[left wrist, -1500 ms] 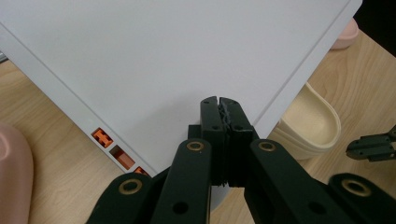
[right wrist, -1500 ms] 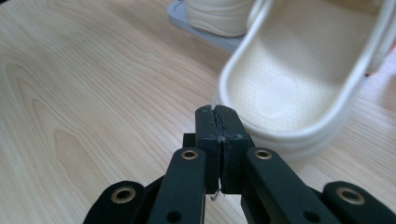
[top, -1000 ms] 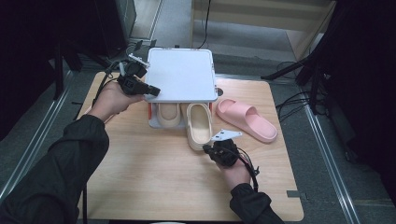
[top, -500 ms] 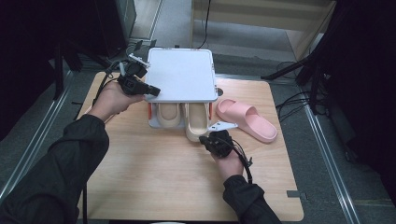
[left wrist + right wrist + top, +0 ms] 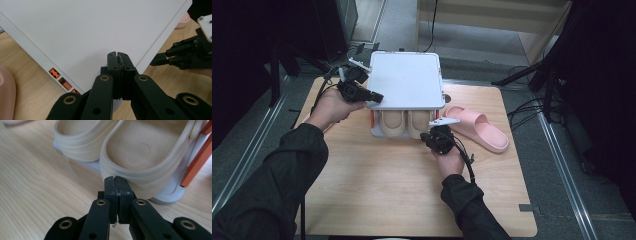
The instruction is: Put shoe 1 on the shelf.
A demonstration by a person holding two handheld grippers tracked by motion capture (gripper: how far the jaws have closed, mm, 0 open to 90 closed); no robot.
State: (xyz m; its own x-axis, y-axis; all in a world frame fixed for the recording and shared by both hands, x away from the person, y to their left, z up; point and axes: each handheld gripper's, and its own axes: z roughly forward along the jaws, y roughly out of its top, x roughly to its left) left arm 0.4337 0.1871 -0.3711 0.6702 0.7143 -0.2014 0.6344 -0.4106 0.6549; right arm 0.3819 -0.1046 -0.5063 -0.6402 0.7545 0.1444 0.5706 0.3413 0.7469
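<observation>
A white box with a flat lid stands at the back middle of the wooden table. Under the lid lie two beige slippers, the left one and the right one. My left gripper is shut, its tips at the lid's front left corner with nothing between them. My right gripper is shut too, its tips against the heel rim of the right beige slipper. It is also seen in the left gripper view.
A pink slipper lies on the table right of the box. Orange fittings mark the box's frame. Dark stands and cables surround the table's far side.
My right gripper moved toward the box, and the right beige slipper slid in under the lid, level with the other one. The left gripper stayed put.
</observation>
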